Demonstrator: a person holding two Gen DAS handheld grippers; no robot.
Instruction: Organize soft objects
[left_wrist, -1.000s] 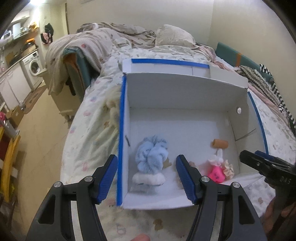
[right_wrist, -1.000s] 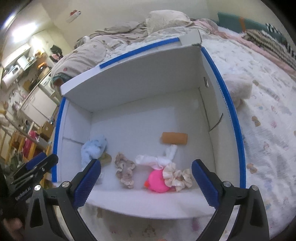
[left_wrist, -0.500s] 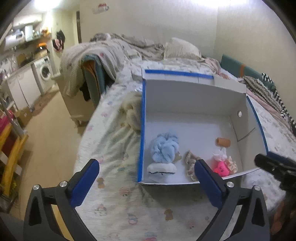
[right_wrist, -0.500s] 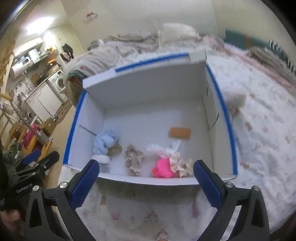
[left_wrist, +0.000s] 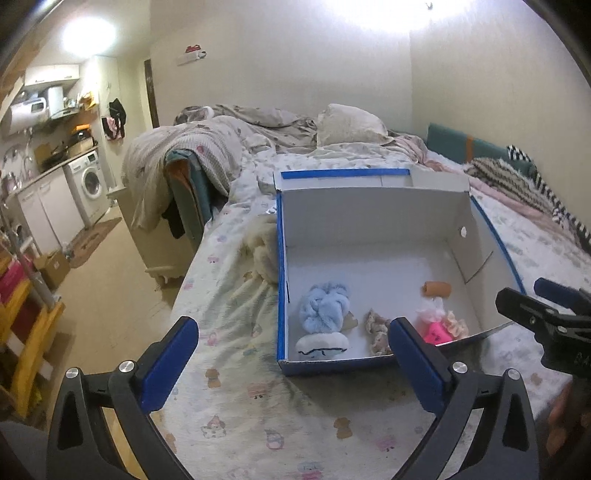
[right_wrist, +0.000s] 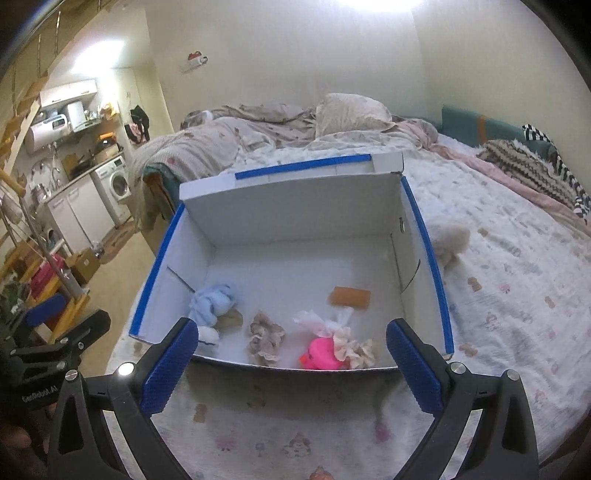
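A white cardboard box with blue-taped edges (left_wrist: 369, 214) (right_wrist: 295, 206) lies open on the bed. Inside it are a light blue fluffy scrunchie (left_wrist: 323, 308) (right_wrist: 214, 301), a white plush piece (left_wrist: 321, 343), a beige scrunchie (left_wrist: 376, 330) (right_wrist: 266, 338), a pink soft toy (left_wrist: 436, 330) (right_wrist: 319, 354), a cream scrunchie (right_wrist: 352, 349) and an orange roll (left_wrist: 436, 289) (right_wrist: 350, 297). My left gripper (left_wrist: 295, 365) is open and empty, held back in front of the box. My right gripper (right_wrist: 291, 365) is open and empty, also in front of the box.
A cream fluffy item (left_wrist: 260, 251) lies on the bed left of the box; another fluffy item (right_wrist: 448, 240) lies right of it. Rumpled bedding and a pillow (left_wrist: 347, 125) sit behind. The bed's left edge drops to the floor (left_wrist: 107, 288); a washing machine (left_wrist: 90, 182) stands far left.
Both grippers have pulled back and up from the box, so it looks smaller. The left gripper's jaws have opened wide. The soft items in the box have not moved.
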